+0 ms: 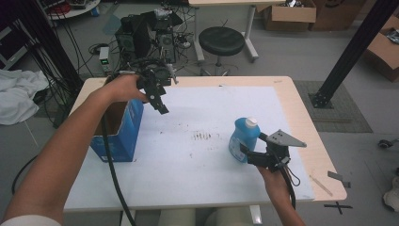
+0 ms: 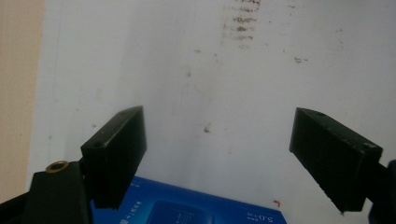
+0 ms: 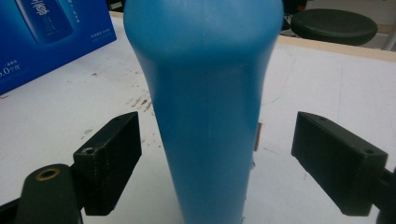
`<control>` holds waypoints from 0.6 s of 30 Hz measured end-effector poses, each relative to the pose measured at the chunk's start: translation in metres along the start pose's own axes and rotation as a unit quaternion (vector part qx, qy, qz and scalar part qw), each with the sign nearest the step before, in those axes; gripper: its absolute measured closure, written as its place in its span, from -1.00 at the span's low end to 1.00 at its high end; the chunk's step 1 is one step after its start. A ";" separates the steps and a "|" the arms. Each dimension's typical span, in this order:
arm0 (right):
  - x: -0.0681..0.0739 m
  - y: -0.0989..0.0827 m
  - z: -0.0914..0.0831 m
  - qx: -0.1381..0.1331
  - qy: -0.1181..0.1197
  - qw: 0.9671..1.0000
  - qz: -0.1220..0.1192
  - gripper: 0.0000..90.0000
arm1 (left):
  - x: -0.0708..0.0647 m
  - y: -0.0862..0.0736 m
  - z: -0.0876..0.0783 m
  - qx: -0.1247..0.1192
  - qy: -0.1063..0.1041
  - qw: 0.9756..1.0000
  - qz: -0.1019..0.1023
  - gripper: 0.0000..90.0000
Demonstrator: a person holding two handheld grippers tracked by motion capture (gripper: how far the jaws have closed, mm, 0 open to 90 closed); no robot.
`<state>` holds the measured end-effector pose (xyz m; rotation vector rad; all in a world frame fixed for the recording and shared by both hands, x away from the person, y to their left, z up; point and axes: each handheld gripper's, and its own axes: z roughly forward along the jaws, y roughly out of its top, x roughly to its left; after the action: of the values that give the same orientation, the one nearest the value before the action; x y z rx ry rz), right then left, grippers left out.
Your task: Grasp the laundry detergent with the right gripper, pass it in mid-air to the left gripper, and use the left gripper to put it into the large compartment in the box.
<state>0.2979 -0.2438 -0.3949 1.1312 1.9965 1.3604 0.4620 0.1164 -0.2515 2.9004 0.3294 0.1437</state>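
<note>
A blue bottle (image 1: 243, 140) with a white cap stands upright on the white mat (image 1: 197, 169), right of centre. My right gripper (image 1: 249, 154) is open at its near side. In the right gripper view the bottle (image 3: 205, 102) rises between the two jaws of the right gripper (image 3: 215, 163), with a gap on each side. An open blue cardboard box (image 1: 120, 129) stands at the table's left edge. My left gripper (image 1: 161, 106) hangs open in the air by the box's far right corner, pointing down at the mat. In its own view the left gripper (image 2: 217, 144) holds nothing, and the box's printed rim (image 2: 187, 212) lies below it.
Dark smudges (image 1: 203, 136) mark the mat's middle. Beyond the table's far edge are a black stool (image 1: 221, 41), computer cases with cables (image 1: 141, 35) and cardboard boxes (image 1: 289, 14). A black frame post (image 1: 350, 54) stands at the right, and a white cloth (image 1: 16, 94) lies at the left.
</note>
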 end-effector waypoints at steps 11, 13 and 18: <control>0.005 0.003 0.013 -0.009 -0.002 1.000 -0.002 -0.65 | 0.000 -0.002 -0.001 0.000 0.000 1.000 0.000 -0.57; 0.005 0.004 0.014 -0.010 -0.002 1.000 -0.002 -0.65 | 0.000 -0.002 0.000 0.001 0.000 1.000 -0.001 -0.57; 0.005 0.004 0.017 -0.012 -0.006 1.000 0.001 -0.65 | 0.001 -0.003 -0.001 0.000 0.000 1.000 -0.002 -0.57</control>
<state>0.3097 -0.2301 -0.3975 1.1292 1.9643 1.3723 0.4617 0.1200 -0.2516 2.8989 0.3362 0.1440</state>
